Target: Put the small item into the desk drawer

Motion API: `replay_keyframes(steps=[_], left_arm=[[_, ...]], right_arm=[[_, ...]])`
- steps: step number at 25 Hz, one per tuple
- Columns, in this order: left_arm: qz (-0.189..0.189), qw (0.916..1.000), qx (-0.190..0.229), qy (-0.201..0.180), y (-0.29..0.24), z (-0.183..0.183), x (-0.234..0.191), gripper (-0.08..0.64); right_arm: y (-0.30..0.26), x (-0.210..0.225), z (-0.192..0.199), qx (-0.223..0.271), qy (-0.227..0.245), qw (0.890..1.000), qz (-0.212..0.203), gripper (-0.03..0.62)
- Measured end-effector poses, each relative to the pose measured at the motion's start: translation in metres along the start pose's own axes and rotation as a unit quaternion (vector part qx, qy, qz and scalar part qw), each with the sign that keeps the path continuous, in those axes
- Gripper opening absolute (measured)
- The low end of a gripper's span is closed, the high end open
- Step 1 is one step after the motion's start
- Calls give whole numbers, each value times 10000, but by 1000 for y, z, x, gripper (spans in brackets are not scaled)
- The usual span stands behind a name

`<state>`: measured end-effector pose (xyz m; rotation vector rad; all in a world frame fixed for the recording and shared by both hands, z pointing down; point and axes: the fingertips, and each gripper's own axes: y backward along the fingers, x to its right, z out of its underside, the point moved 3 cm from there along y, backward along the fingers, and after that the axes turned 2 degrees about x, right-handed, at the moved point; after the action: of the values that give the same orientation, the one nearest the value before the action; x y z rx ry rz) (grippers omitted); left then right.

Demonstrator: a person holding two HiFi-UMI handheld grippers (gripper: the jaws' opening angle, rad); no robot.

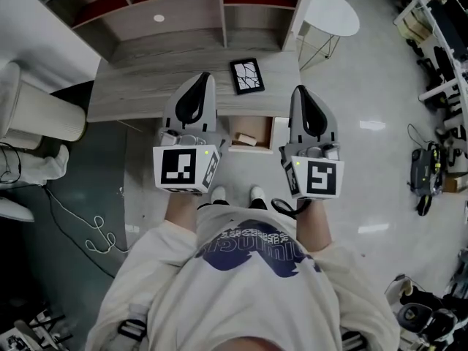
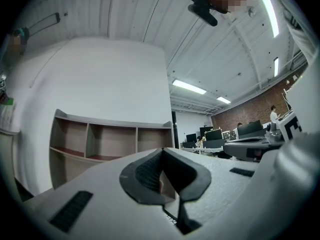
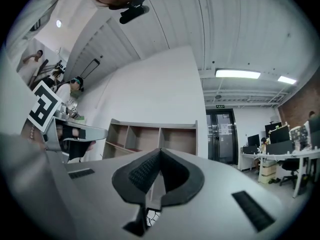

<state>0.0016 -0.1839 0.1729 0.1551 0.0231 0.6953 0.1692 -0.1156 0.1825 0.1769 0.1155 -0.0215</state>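
The desk drawer (image 1: 263,132) stands pulled open under the front edge of the wooden desk (image 1: 139,90). Inside it lies a small tan item (image 1: 245,139). My left gripper (image 1: 204,77) (image 2: 161,151) is held up over the desk's front, left of the drawer, its jaws shut and empty. My right gripper (image 1: 299,90) (image 3: 159,150) is held up to the right of the drawer, its jaws shut with nothing between them. Both point roughly level toward the shelf unit (image 2: 100,144) (image 3: 150,139). Neither touches the drawer or the item.
A black tablet with a crack-like pattern (image 1: 247,75) lies on the desk behind the drawer. A round white side table (image 1: 333,9) stands at the back right, a white cylinder (image 1: 44,112) at the left. The person's shoes (image 1: 235,194) are right before the drawer.
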Motion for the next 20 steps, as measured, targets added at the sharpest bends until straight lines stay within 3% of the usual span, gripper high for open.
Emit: replay_keyframes(steps=[20], left_arm=[[110,9999,70,-67,-4,-3,-3,8]], right_arm=[[-7,0,-15,133,180,9996,176,-3]])
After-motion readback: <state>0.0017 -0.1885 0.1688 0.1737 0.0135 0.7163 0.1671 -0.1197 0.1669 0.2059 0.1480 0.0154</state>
